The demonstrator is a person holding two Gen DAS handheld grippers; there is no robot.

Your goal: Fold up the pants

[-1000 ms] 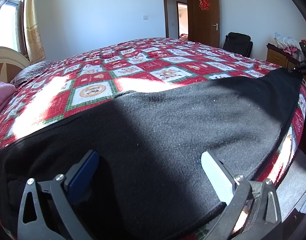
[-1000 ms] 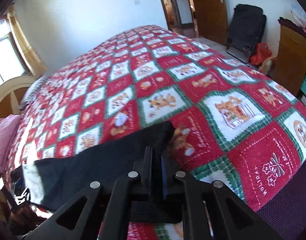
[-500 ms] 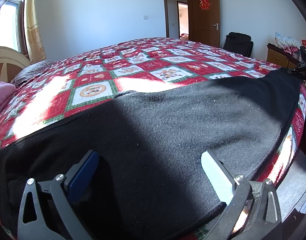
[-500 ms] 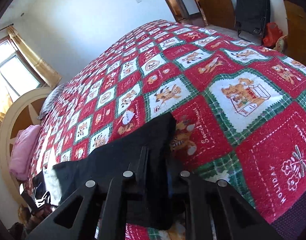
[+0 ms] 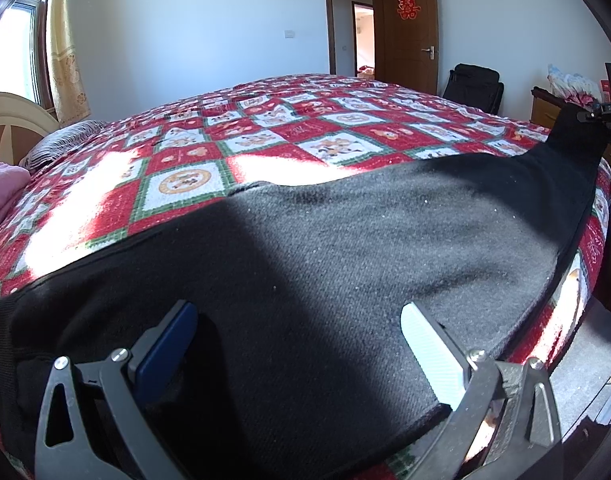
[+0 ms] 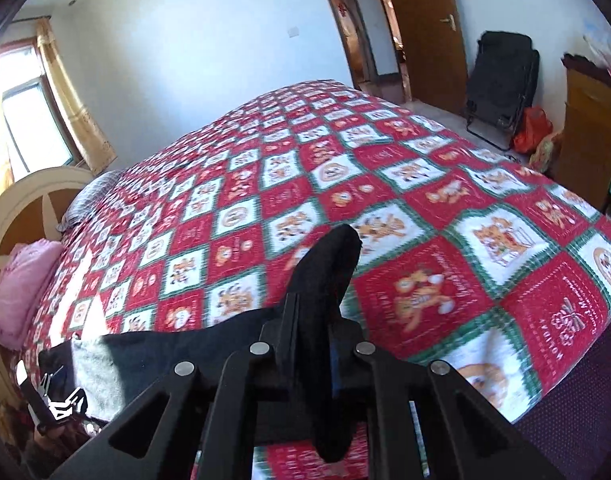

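Note:
Black pants lie lengthwise along the near edge of the bed's red, white and green quilt. My left gripper hovers open over the wide end, its blue and white fingers spread apart with flat cloth below them. My right gripper is shut on the narrow leg end of the pants, which sticks up past the jaws as a black peak, lifted off the quilt. In the left wrist view the right gripper shows at the far right, holding that raised end.
A cream headboard and a pink cushion are at the bed's left end. A wooden cabinet and a black folding chair stand past the right end, near a brown door. Dark floor runs along the near bed edge.
The right gripper rose and drew back with the leg end, which now stands clear of the quilt instead of lying flat. The left gripper and the wide end stayed still.

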